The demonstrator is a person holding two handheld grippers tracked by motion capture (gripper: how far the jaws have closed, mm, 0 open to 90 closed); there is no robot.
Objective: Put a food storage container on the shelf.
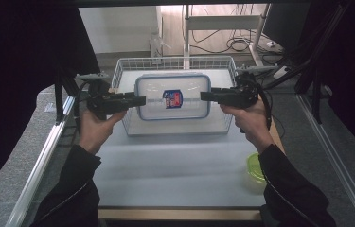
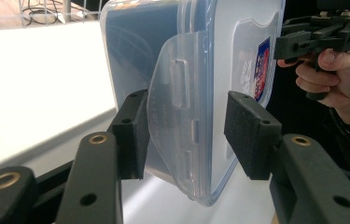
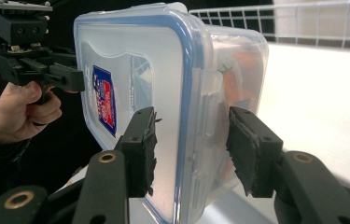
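A clear plastic container [image 1: 173, 97] with a blue-rimmed lid and a red and blue label hangs in the air over a white wire basket [image 1: 175, 59]. My left gripper [image 1: 139, 100] is shut on its left end and my right gripper [image 1: 206, 96] on its right end. In the left gripper view the pads clamp the container [image 2: 200, 70] across its latch flap, my left gripper [image 2: 191, 135] close up, the right gripper [image 2: 322, 37] beyond. In the right gripper view one pad presses the lid and one the base of the container [image 3: 130, 70], held by my right gripper [image 3: 193, 149].
The basket stands at the far end of a white mat [image 1: 175, 161]. A green round lid [image 1: 255, 166] lies at the mat's right edge by my right sleeve. Metal rails run along both table sides; cables and a frame stand behind.
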